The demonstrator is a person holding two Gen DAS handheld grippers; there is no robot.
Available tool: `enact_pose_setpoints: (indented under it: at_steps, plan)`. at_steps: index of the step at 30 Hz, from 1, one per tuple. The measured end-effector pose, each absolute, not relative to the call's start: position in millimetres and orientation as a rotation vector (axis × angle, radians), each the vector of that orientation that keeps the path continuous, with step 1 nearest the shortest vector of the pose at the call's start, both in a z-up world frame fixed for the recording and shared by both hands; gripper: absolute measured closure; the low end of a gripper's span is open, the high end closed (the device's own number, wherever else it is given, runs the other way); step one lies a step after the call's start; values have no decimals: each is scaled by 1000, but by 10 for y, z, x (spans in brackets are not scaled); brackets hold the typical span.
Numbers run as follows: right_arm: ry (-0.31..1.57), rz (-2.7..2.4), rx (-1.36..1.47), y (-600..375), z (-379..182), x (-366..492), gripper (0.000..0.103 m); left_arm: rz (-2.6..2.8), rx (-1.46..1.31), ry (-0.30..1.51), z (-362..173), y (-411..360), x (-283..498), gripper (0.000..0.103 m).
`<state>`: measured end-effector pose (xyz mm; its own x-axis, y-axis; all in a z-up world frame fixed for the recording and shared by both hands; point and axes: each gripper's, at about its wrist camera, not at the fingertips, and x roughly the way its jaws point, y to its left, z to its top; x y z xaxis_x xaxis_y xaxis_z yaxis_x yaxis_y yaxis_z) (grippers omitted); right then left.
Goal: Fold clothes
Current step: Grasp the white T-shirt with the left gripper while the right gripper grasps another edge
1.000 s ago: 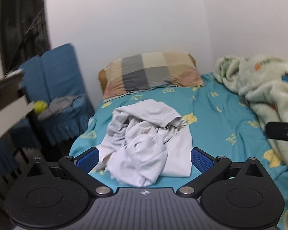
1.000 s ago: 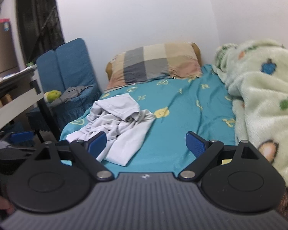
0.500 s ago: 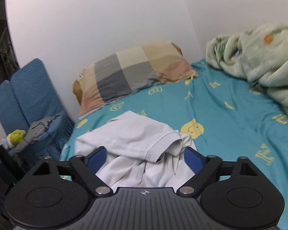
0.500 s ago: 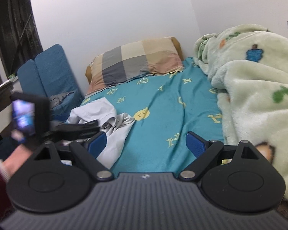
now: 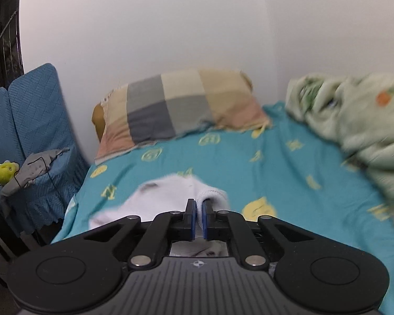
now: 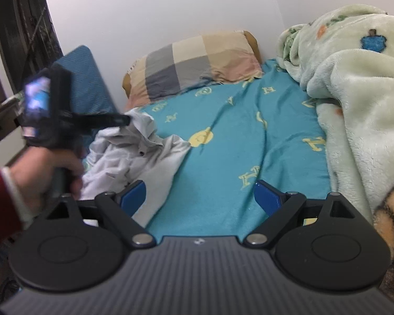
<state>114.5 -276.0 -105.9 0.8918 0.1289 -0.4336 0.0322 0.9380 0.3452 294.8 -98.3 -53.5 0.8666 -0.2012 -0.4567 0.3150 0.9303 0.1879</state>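
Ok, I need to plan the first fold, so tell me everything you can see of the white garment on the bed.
The white garment is a crumpled, unfolded heap of thin, light fabric near the left edge of the teal bed sheet. A ribbed hem or cuff and a small dark button show among its folds. The left gripper is shut on a raised fold of it. The right gripper is open, its left finger over the garment's near edge; whether it touches is unclear.

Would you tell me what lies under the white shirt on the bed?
The teal sheet shows all around the white shirt, so the shirt rests on it. Anything beneath the crumpled folds is covered and cannot be seen.
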Motion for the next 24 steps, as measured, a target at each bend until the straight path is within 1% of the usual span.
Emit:
enact_pose_setpoints:
  at_steps: [4,8,11,14,17,21,23,24]
  plan:
    - [420,97,385,-2776,-966,1052,12,-329,217,395,69,-837,2280,98]
    - [369,160,427,-2766,-844,900,12,-397,150,343,614,-678,1396,98]
    - [340,217,463,-2731,-761,753,12,-441,68,300,858,-465,714,98]
    - [359,306,514,-2658,-731,641,12,-447,-34,280,894,-230,232,98]
    - [407,407,529,-2500,-757,576,12,-423,-90,257,755,-30,-58,98]
    - [460,489,461,-2193,-836,534,13,-411,-228,263,502,231,-113,98]
    - [476,506,444,-2089,-890,533,13,-404,-259,273,404,315,-18,98]
    - [481,509,447,-2051,-916,547,17,-405,-266,278,366,347,13,98]
